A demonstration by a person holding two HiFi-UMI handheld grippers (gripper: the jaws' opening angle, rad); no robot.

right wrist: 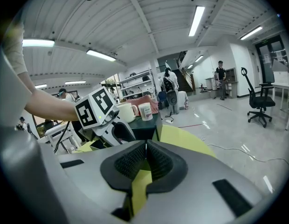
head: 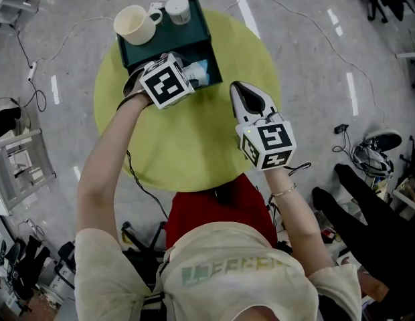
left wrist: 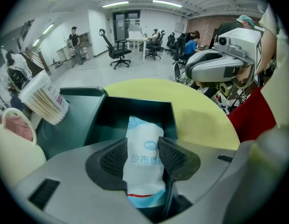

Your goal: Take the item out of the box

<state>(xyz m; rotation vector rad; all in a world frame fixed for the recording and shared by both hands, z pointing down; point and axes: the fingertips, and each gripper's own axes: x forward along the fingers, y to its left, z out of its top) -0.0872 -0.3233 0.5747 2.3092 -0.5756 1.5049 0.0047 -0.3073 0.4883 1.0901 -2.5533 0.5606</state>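
A dark green box (head: 194,42) stands at the far edge of the round yellow table (head: 194,146), its open side facing me. My left gripper (left wrist: 143,155) is shut on a white and blue packet (left wrist: 144,164) at the box's opening (left wrist: 135,115); the packet's far end still reaches into the box. From the head view the left gripper (head: 184,79) hides most of the packet (head: 199,72). My right gripper (head: 244,99) hovers over the table's right half, jaws shut with nothing between them, and points at the box (right wrist: 144,125).
A cream mug (head: 135,24) and a white paper cup (head: 178,9) stand on top of the box. Cables run across the grey floor around the table. Office chairs and people are far off in the room.
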